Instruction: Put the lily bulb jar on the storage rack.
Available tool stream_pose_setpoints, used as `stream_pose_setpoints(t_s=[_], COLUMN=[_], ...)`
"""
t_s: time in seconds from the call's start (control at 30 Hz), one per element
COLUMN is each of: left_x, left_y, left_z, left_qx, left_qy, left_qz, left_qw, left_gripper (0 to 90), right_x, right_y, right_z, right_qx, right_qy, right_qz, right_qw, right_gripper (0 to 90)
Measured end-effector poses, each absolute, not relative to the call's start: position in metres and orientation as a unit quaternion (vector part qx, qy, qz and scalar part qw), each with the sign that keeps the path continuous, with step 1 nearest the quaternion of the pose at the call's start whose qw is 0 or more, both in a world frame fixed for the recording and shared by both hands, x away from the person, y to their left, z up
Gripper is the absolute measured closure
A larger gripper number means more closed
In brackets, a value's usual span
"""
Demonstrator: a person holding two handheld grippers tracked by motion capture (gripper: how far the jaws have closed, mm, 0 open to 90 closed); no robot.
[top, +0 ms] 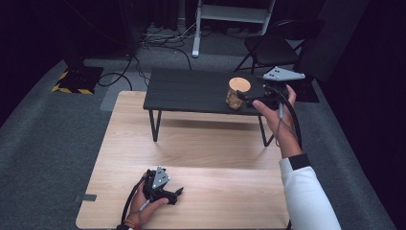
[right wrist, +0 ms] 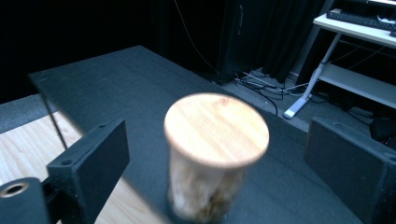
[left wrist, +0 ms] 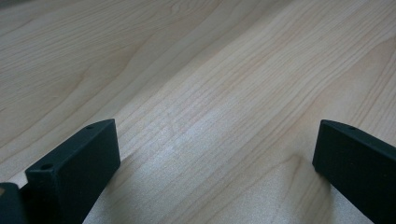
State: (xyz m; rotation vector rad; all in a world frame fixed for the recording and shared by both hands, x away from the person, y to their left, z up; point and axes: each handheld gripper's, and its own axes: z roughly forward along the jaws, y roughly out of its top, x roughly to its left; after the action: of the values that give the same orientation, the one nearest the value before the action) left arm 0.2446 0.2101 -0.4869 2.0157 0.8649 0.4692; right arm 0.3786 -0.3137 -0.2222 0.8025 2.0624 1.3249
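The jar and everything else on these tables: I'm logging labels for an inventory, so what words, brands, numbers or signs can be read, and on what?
None can be read.
The jar shows a plain wooden lid and no label.
Both grippers, left and right, bear no markings.
The black-and-yellow striped floor plate carries no text.

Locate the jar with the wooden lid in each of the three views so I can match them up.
High view: the jar stands at the right end of the black bench, just ahead of the right gripper.
Right gripper view: the jar sits centre frame, between that gripper's open jaws, untouched.
Left gripper view: not in it; bare wooden table between open jaws.
Shared landmark: the black bench top under the jar.
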Motion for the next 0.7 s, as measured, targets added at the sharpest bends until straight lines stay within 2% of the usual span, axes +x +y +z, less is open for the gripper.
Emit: stream_pose_setpoints(t_s=[0.7], left_x=[0.245], left_y=[0.21], left_z=[-0.487], left_qx=[0.81], left_qy=[0.347], left_qz=[0.188], left_qw=[0.434], left_gripper=[0.6], right_x=[0.295], right_y=[-0.373], right_z=[-0.32], right_qx=[0.286], right_qy=[0.766], right_qz=[0.506], right_qw=[0.275], right_gripper=[5.0])
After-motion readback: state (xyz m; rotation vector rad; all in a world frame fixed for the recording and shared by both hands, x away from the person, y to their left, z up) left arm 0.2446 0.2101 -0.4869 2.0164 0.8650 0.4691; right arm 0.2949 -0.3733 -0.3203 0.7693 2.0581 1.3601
